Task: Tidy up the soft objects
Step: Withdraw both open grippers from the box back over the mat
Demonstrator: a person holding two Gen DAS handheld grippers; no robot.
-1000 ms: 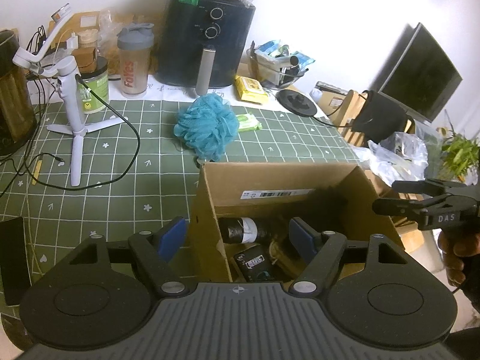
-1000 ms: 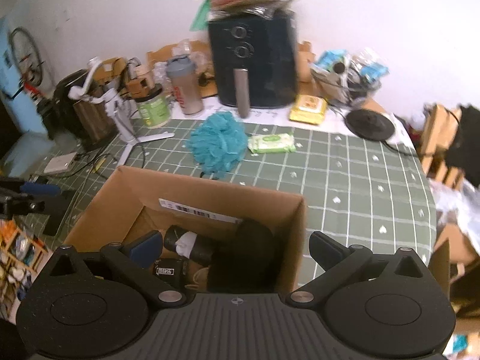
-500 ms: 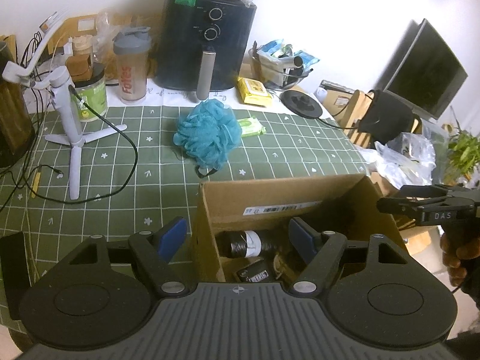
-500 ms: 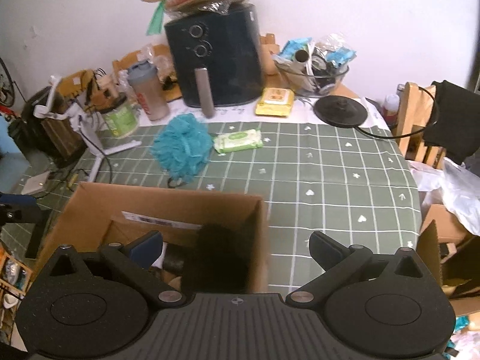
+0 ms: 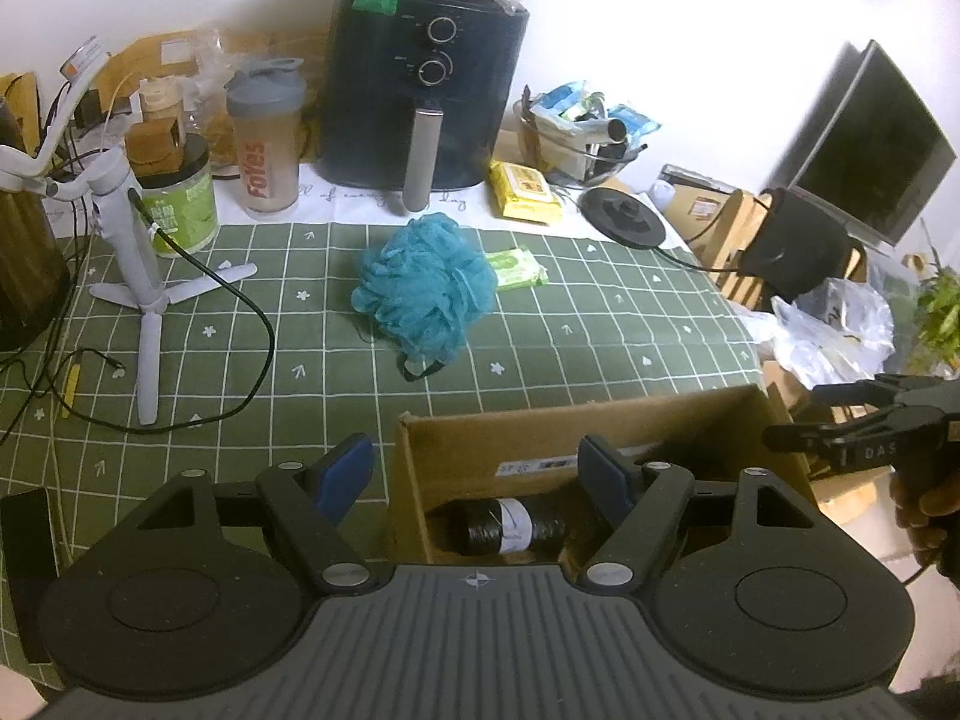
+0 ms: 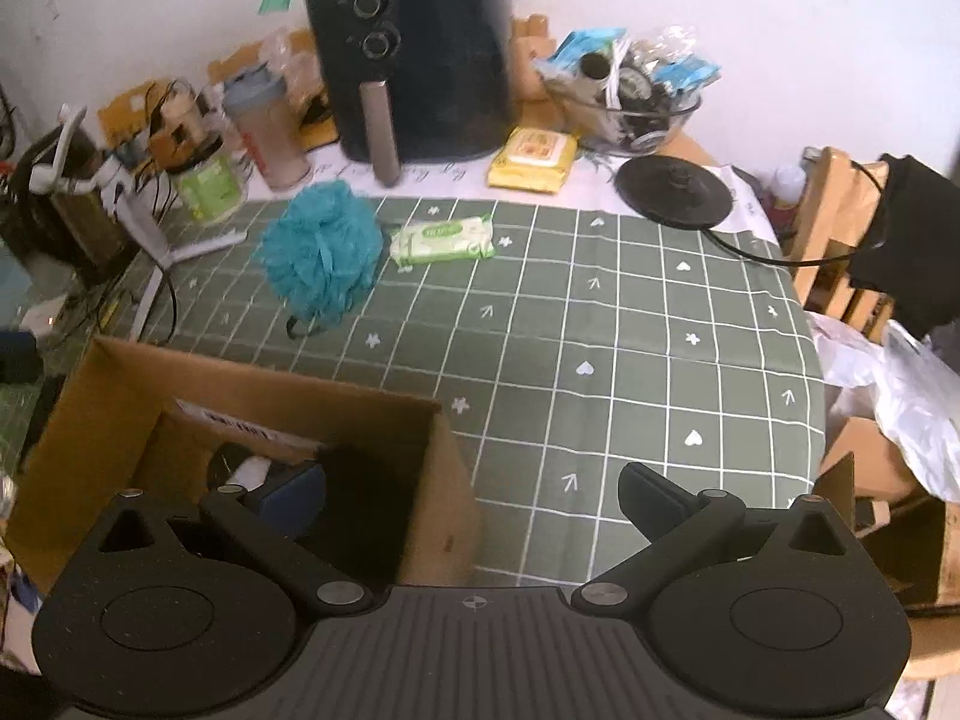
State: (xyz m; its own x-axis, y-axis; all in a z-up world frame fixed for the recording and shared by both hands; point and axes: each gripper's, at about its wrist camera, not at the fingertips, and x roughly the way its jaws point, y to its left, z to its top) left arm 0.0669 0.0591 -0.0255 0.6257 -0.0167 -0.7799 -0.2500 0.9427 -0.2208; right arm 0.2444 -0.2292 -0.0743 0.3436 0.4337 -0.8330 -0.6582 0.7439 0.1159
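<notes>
Showing only leftward: right tool [image 5: 828, 420] beside cardboard box [image 5: 600, 426].

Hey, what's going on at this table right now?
A person is tidying soft things into a cardboard box using two hand-held grippers. The left hand-held gripper and right hand-held gripper both hang open and empty near the box. The blue bath sponge and a green wipes pack lie on the checked tablecloth, not yet picked up.

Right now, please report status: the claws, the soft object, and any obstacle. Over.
Left claw open, empty. Right claw open, empty. Teal mesh bath sponge on green checked tablecloth, untouched. Open cardboard box between claws and sponge.
</notes>
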